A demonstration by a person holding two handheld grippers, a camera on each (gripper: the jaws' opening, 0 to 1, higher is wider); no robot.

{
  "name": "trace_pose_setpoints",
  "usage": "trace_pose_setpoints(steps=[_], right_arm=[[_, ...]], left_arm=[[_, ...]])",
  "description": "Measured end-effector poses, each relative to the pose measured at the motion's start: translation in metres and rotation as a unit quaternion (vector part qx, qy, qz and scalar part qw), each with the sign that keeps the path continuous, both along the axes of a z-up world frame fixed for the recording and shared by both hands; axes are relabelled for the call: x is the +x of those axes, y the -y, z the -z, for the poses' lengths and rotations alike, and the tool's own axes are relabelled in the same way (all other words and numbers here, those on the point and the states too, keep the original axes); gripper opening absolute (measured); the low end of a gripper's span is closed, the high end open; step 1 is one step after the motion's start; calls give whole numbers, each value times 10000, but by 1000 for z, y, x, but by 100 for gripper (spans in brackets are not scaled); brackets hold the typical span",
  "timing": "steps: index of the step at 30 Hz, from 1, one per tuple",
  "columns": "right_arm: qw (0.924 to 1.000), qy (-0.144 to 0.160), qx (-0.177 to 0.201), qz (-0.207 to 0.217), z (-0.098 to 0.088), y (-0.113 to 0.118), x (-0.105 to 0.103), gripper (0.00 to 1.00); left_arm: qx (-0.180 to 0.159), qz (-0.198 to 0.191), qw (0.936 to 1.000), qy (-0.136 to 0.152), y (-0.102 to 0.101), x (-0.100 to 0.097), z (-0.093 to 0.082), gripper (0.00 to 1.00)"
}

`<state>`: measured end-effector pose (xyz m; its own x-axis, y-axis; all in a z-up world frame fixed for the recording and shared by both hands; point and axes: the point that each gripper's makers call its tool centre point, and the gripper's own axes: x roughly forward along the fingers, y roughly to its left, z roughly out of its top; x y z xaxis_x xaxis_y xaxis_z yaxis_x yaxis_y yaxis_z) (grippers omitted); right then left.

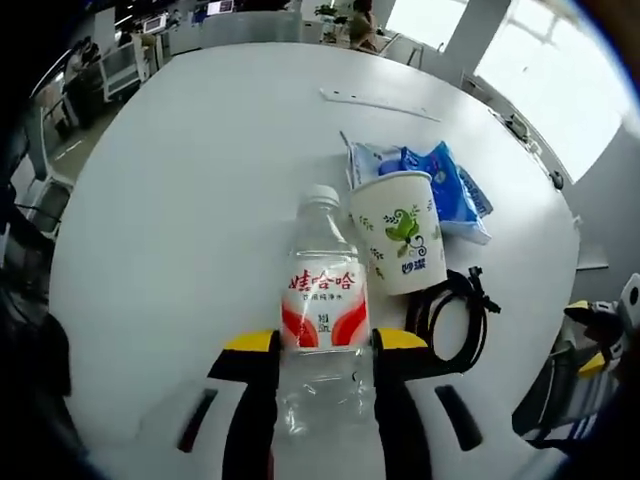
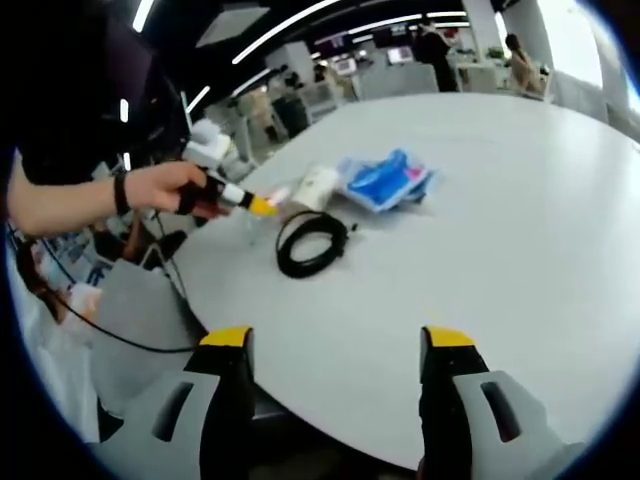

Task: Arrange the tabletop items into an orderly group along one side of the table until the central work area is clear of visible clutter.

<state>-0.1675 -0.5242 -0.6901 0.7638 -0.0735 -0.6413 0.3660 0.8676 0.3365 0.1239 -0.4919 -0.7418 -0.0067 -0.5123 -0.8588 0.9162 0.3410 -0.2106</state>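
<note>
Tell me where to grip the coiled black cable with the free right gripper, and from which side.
Take the coiled black cable across one strand of the loop, on the arc nearest the right gripper, whose jaws stand open. It lies flat on the white table, so probably come from above, one jaw inside the ring and one outside. The far arc sits close to the paper cup, leaving less room.
</note>
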Motion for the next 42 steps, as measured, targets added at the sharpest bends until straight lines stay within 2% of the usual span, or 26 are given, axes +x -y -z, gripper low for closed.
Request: trace_pose_setpoints(steps=[13,19,21,25,32,42], right_arm=[[10000,-12,3,-95,0,-7,5,65],[9999,-22,10,-128,1,-8,7,65],[9999,-24,7,-144,1,-9,8,65],[9999,-13,3,-164,0,-10,10,65],[9999,-30,16,-131,1,-10,7,65],[10000,-55,48,-50,2,-8,0,65]], left_arm=[[136,-246,9995,-139,-25,3,1,36],[265,43,9996,-43,-30,2,2,37],[274,19,9996,-104,-29,1,2,38],[274,-64,9994,-203,-24,0,2,47],[278,31,9996,-79,-10,2,1,47],[508,252,9983,122,3,6,12,47]])
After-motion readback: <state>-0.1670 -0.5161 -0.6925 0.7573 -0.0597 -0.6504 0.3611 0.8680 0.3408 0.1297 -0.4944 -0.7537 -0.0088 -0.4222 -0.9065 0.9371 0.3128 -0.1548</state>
